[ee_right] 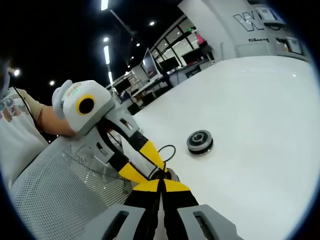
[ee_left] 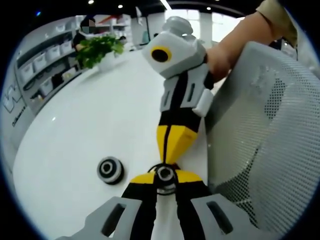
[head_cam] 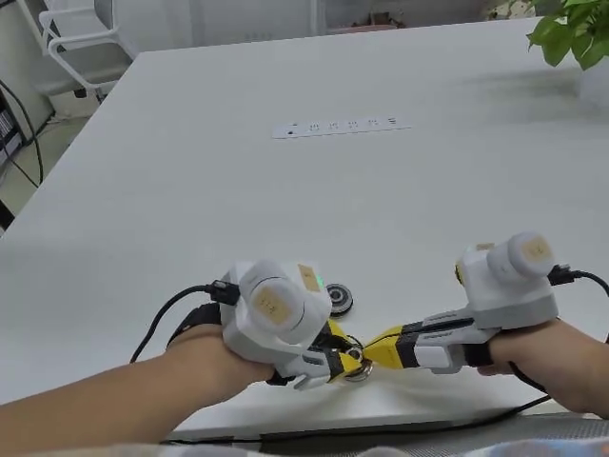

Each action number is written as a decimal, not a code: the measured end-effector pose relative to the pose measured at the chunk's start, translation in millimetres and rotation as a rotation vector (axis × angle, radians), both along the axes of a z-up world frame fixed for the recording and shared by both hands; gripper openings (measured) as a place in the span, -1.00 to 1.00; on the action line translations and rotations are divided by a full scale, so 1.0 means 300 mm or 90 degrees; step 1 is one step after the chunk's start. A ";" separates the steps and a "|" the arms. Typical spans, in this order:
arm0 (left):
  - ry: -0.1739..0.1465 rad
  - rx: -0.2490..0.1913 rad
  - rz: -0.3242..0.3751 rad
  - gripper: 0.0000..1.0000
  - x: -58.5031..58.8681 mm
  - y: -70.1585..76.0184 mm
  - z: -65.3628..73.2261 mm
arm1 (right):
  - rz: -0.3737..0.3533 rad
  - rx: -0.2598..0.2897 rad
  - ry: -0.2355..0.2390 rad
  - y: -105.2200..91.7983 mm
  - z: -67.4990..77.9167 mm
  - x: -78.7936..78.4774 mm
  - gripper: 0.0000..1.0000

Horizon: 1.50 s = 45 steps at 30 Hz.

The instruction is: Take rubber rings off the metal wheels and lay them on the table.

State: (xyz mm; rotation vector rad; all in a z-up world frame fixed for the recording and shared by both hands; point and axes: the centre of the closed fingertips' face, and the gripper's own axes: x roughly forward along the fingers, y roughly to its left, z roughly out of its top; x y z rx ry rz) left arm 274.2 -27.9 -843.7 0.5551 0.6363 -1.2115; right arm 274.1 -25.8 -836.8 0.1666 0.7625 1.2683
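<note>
Left gripper (head_cam: 345, 360) jaws clamp a metal wheel (ee_left: 165, 174) at the table (head_cam: 381, 190) edge. Right gripper (ee_right: 161, 184) jaws are pressed together, tips touching that wheel. A second wheel (head_cam: 338, 299) lies just beyond.

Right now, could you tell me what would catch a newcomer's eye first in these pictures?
The left gripper and right gripper meet tip to tip at the near edge of the white table, the left one clamped on a metal wheel. Just beyond them a second wheel lies flat.
</note>
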 end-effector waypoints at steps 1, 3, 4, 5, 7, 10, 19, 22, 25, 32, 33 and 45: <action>0.000 0.001 -0.001 -0.72 0.000 0.000 0.000 | -0.001 0.000 0.000 0.000 0.001 0.002 -1.00; -0.001 0.003 -0.004 -0.71 0.000 0.001 0.001 | -0.001 0.001 0.000 0.002 0.005 0.001 -1.00; -0.002 0.002 -0.006 -0.70 0.000 0.001 0.005 | -0.002 0.001 0.000 0.003 0.009 -0.004 -1.00; -0.001 0.002 -0.007 -0.69 -0.001 0.001 0.006 | -0.001 0.000 0.000 0.003 0.009 -0.004 -1.00; -0.001 0.003 -0.013 -0.66 -0.007 -0.001 0.011 | -0.002 0.000 -0.001 0.004 0.012 -0.006 -1.00; -0.003 0.003 -0.020 -0.63 -0.013 -0.003 0.021 | -0.002 0.002 -0.002 0.006 0.019 -0.010 -1.00; -0.001 -0.021 -0.012 -0.56 -0.017 0.002 0.069 | -0.005 0.010 -0.005 0.012 0.046 -0.010 -1.00; -0.001 -0.027 -0.011 -0.53 -0.023 0.006 0.084 | -0.003 0.013 -0.006 0.010 0.052 -0.004 -1.00; 0.002 -0.034 -0.007 -0.48 -0.030 0.015 0.098 | -0.003 0.015 -0.007 0.012 0.062 -0.001 -1.00; -0.004 -0.046 0.004 -0.40 -0.034 0.043 0.133 | 0.003 0.017 -0.012 0.014 0.068 0.010 -1.00; -0.004 -0.049 0.007 -0.39 -0.033 0.049 0.140 | 0.005 0.016 -0.014 0.015 0.071 0.012 -1.00; -0.011 -0.065 0.041 -0.23 -0.023 0.129 0.191 | 0.020 0.012 -0.025 0.049 0.112 0.030 -1.00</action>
